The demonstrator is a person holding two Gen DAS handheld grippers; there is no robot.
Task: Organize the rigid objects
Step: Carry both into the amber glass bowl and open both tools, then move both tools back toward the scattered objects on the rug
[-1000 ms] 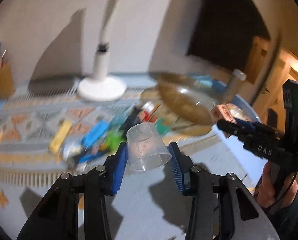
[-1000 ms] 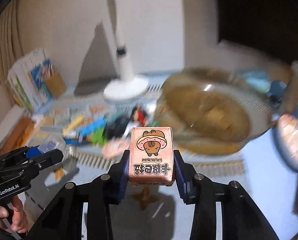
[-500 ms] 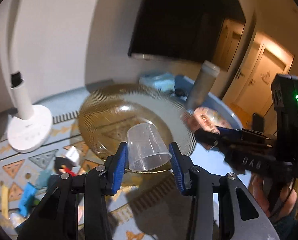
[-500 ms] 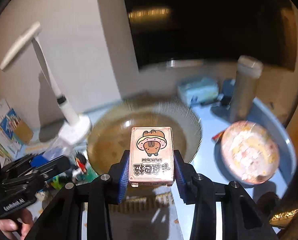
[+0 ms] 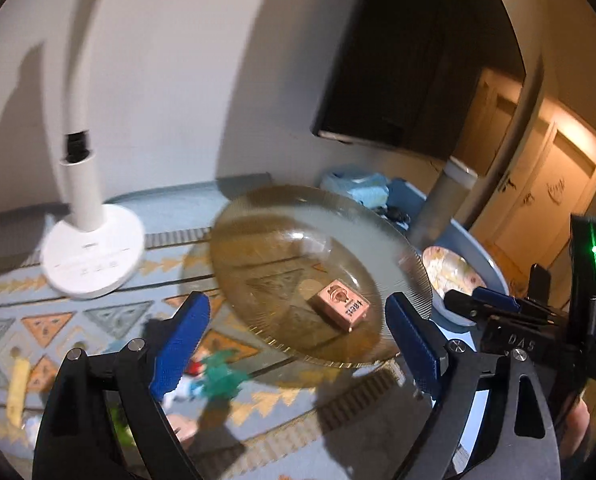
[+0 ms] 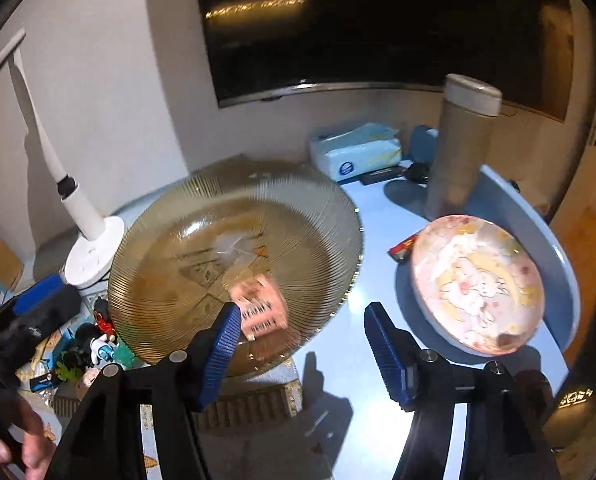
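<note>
A ribbed amber glass plate (image 5: 298,248) (image 6: 177,264) fills the middle of both views. A pink card box (image 5: 340,304) lies inside it; in the right wrist view the pink card box (image 6: 259,310) is blurred, just beyond the left finger. A faint clear cup (image 6: 233,246) shows as a pale smear in the plate. My left gripper (image 5: 298,340) has its jaws opening wide, with nothing between them. My right gripper (image 6: 306,344) has its jaws opening too, and its pads press on nothing. Each gripper shows at the edge of the other's view.
A white lamp base (image 5: 93,256) stands left of the plate. Right of it are a pink floral dish (image 6: 478,280), a tall beige tumbler (image 6: 458,152) and a tissue pack (image 6: 356,152). Small toys (image 6: 93,348) lie scattered at the left on the patterned mat.
Both grippers swung right, over the amber plate, and spread their jaws. The clear cup left the left jaws and the pink box left the right jaws; the box now lies in the plate.
</note>
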